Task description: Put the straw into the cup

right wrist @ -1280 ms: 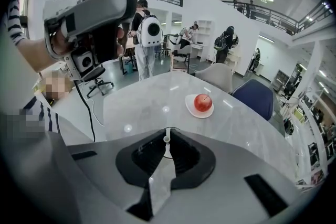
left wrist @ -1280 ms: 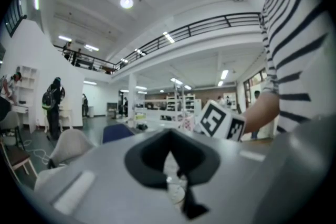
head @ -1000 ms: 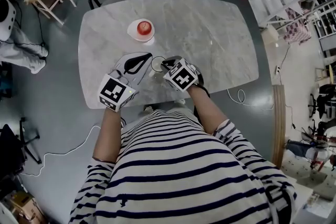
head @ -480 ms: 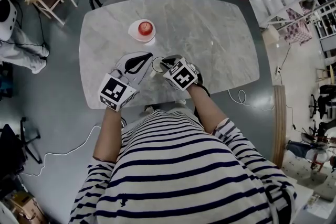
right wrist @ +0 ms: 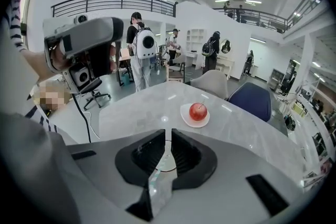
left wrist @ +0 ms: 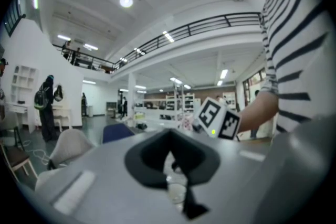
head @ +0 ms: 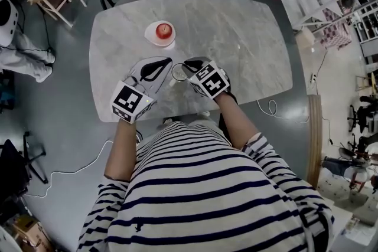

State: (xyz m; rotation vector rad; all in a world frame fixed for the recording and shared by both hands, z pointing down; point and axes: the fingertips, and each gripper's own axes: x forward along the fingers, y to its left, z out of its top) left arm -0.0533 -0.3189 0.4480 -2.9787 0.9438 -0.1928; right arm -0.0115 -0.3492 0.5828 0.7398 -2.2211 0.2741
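Right gripper (right wrist: 168, 132) has swung slightly toward upper right at head-view centre; left gripper (head: 169, 64) unmoved | meaning: straw probably being lined up over the cup mouth, not yet inserted | right jaws pinched on straw (right wrist: 160, 185), cup (head: 179, 72) rim just beyond it | left jaws narrow, clamping cup

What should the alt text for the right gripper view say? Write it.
The right gripper has its jaws shut on a thin white straw, held just above the rim of a clear cup on a marble table. Beyond sit a red apple on a white plate and, upper left, the left gripper.
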